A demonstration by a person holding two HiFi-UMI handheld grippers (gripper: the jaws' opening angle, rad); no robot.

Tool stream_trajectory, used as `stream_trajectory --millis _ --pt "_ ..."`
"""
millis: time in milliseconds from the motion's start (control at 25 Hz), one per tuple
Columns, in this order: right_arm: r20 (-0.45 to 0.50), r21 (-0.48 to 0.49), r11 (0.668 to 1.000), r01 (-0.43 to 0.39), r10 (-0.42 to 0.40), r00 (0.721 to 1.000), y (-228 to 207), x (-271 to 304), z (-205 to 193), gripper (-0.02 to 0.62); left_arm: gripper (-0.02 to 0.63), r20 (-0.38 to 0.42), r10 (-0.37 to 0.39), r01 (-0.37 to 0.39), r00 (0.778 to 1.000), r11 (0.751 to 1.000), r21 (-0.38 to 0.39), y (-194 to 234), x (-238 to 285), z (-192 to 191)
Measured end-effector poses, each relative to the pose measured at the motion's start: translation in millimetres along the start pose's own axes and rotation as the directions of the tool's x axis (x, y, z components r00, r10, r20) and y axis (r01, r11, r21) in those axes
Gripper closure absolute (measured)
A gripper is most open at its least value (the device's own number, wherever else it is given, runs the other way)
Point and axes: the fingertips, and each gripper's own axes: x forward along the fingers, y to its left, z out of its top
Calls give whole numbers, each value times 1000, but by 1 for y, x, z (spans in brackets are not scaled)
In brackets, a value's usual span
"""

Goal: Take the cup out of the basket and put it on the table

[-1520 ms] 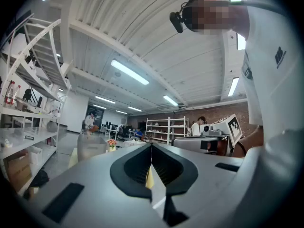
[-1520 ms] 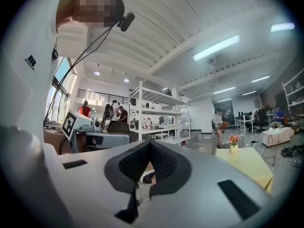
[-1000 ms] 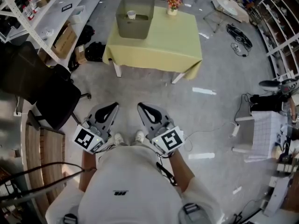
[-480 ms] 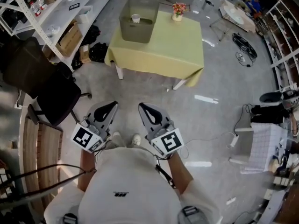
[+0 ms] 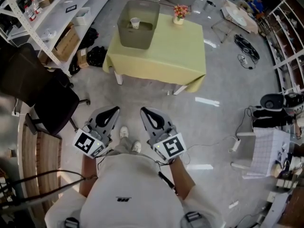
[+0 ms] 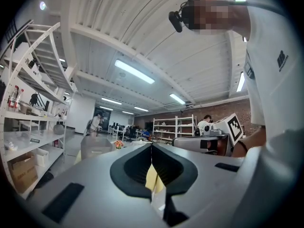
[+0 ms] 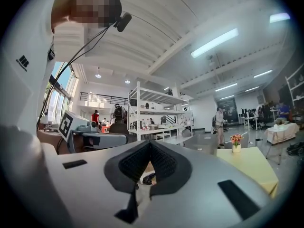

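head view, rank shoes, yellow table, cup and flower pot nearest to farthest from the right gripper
1. Shoes, on the floor by the right gripper.
2. Yellow table, ahead.
3. Cup, in the basket, and flower pot, at the far edge: too close to call.

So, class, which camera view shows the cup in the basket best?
The head view: it looks down into the basket at the white cup. Both gripper views show only the basket's side, no cup.

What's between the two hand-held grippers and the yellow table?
Only grey concrete floor, bare there, as the head view shows. It runs from the left hand-held gripper and the right hand-held gripper up to the square yellow-clothed table.
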Motion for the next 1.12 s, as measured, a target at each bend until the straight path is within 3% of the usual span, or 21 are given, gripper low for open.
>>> stream_trajectory --millis 760,1120 --pt "-45 -6 997 75 -75 996 -47 114 -17 588 594 -4 -98 98 995 995 -15 114 44 4" --pt "-35 -18 996 82 -83 996 -73 141 -9 588 594 -9 -89 89 996 995 -41 143 69 1"
